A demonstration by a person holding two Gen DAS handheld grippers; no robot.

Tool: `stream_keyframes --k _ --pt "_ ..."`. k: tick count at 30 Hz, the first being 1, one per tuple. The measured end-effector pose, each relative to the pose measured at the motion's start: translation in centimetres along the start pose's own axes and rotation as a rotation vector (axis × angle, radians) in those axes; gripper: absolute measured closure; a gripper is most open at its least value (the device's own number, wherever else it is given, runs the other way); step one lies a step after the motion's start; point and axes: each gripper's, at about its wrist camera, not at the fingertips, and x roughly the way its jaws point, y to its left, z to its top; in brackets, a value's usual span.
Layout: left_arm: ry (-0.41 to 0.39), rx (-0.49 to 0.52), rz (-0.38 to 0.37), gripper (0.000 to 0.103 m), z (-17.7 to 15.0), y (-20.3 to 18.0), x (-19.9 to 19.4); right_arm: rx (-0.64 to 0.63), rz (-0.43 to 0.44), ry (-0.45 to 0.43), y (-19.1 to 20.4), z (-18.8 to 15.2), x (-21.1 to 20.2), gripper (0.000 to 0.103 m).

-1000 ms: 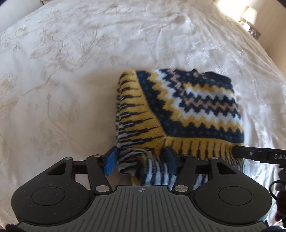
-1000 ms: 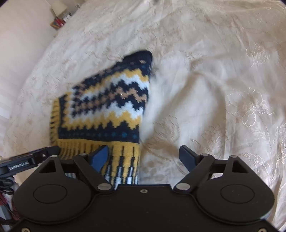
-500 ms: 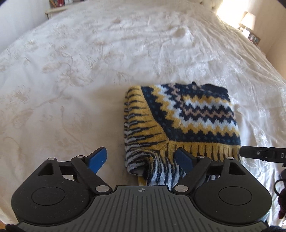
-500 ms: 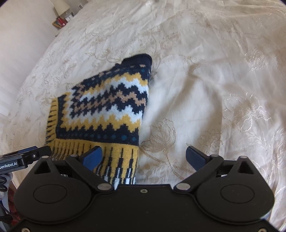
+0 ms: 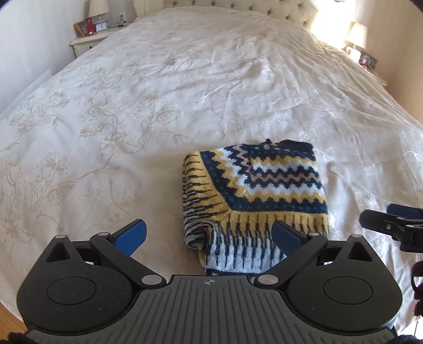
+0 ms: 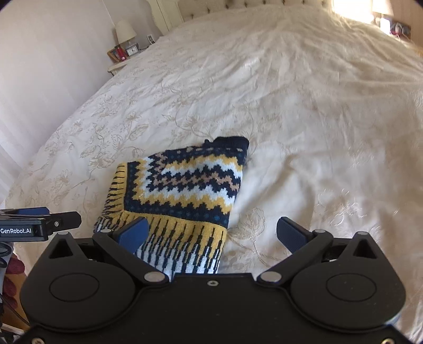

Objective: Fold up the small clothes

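Note:
A small knitted sweater (image 5: 259, 185) in navy, yellow and white zigzags lies folded into a compact block on the cream bedspread (image 5: 132, 119). My left gripper (image 5: 208, 227) hovers above the sweater's near left corner, its jaws still opening, touching nothing. In the right wrist view the sweater (image 6: 185, 185) lies ahead and to the left. My right gripper (image 6: 212, 223) hangs wide open above its near right corner, not touching it either. Each gripper shows at the edge of the other's view: the right gripper (image 5: 391, 219) and the left gripper (image 6: 39, 222).
The bedspread (image 6: 317, 132) stretches far ahead to a tufted headboard (image 5: 238, 4). A nightstand (image 5: 87, 42) with a lamp and small items stands at the far left, and another lamp (image 5: 357, 34) at the far right. Wooden floor (image 5: 10, 320) shows at the bed's near edge.
The left gripper let go of the sweater's near corner and spread wide. The right gripper opened further. Both lifted and drew back, so the sweater looks smaller and more of the bed shows.

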Motion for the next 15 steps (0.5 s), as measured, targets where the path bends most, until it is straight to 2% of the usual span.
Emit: stream_keyframes --k 3,9,15 --pt "-0.010 0.018 0.020 0.001 0.1 -0.3 -1.2 0.010 -0.010 -0.013 0.5 -0.4 -1.0 0.000" --pt "-0.013 0.035 0.003 0.002 0.1 0.1 -3.0 0.033 -0.019 -0.055 2.1 -1.6 -2.9 0.000" --pt "-0.028 0.015 0.019 0.002 -0.6 0.8 -4.8 0.074 -0.054 -0.089 3.6 -3.0 -4.7 0.000"
